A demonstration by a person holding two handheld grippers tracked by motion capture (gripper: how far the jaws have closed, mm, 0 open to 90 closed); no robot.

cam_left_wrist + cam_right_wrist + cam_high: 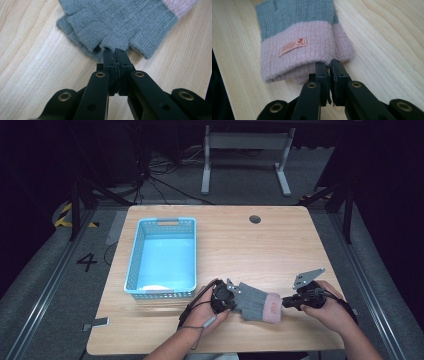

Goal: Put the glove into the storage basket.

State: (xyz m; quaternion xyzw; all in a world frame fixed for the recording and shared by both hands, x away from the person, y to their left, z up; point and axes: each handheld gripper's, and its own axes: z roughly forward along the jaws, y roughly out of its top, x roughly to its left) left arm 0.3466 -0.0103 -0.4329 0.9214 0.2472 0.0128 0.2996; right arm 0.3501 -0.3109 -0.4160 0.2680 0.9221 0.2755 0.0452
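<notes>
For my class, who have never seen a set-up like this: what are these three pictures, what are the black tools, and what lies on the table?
A person holds a two-jaw tool in each hand. One picture looks down on the wooden table; the other two come from cameras riding on the tools. The left gripper is shut on the finger end of a grey glove. The right gripper pinches the glove's pink cuff. The glove lies flat between them. A blue basket stands to the left.

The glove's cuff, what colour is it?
The cuff is pale pink, with a small pink label; the rest of the glove is grey. The right gripper view shows it best.
</notes>
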